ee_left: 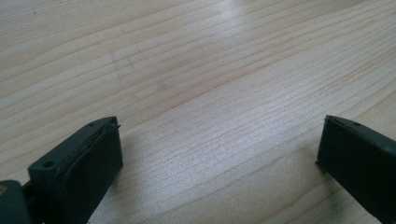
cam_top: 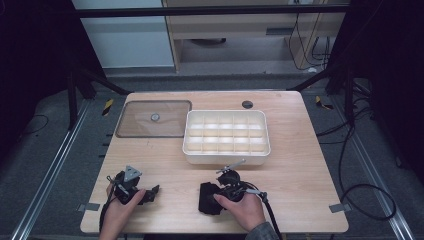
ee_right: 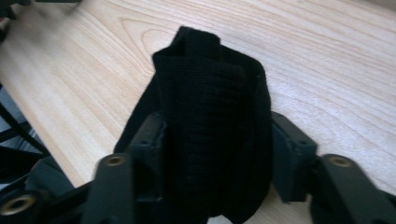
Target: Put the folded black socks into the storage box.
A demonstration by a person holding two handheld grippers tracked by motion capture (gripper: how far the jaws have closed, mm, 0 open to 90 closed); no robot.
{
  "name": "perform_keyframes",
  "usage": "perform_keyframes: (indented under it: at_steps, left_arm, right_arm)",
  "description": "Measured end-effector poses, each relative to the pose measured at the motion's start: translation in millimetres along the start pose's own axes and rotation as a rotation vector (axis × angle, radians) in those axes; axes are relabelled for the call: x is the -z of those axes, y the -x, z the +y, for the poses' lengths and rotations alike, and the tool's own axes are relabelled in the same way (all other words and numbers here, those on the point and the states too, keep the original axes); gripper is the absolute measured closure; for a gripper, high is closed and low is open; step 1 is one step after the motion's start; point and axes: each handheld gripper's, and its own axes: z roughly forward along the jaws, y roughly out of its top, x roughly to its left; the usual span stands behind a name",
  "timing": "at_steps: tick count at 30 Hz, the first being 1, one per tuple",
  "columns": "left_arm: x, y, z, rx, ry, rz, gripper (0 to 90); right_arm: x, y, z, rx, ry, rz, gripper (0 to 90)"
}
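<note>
The right gripper was seen with its jaws closed from both sides on a rolled black cloth – likely a sock – which lay on the wooden table near the front edge, just short of the white compartment tray. The bundle was judged soft, light and springy, so a grip across its thick middle, as taken here, would be needed to keep the roll from unfolding or slipping. The left gripper was held wide apart and empty over bare wood – well left of the cloth.
</note>
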Motion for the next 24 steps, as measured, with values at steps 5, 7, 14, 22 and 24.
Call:
perform_keyframes:
  at_steps: [5, 7, 14, 22, 24]
  left_arm:
    - [0.2, 0.0, 0.2, -0.005, -0.004, -0.002, 0.0]
    - [0.2, 0.0, 0.2, -0.005, -0.004, -0.002, 0.0]
    - [0.2, 0.2, 0.2, -0.007, -0.004, -0.005, 0.0]
    - [0.2, 0.2, 0.3, -0.007, -0.004, -0.006, 0.0]
    - [0.2, 0.2, 0.3, -0.007, -0.005, -0.006, 0.0]
  right_arm:
    - [1.1, 0.5, 0.0, 0.012, 0.009, 0.037, 64.4]
    - [1.5, 0.2, 0.1, 0.023, 0.013, 0.043, 67.1]
    - [11.8, 0.5, 1.3, 0.036, 0.040, 0.067, 69.9]
    - [64.0, 19.5, 14.8, 0.059, 0.079, -0.022, 69.8]
    - [79.5, 27.2, 18.0, 0.059, 0.078, -0.055, 69.8]
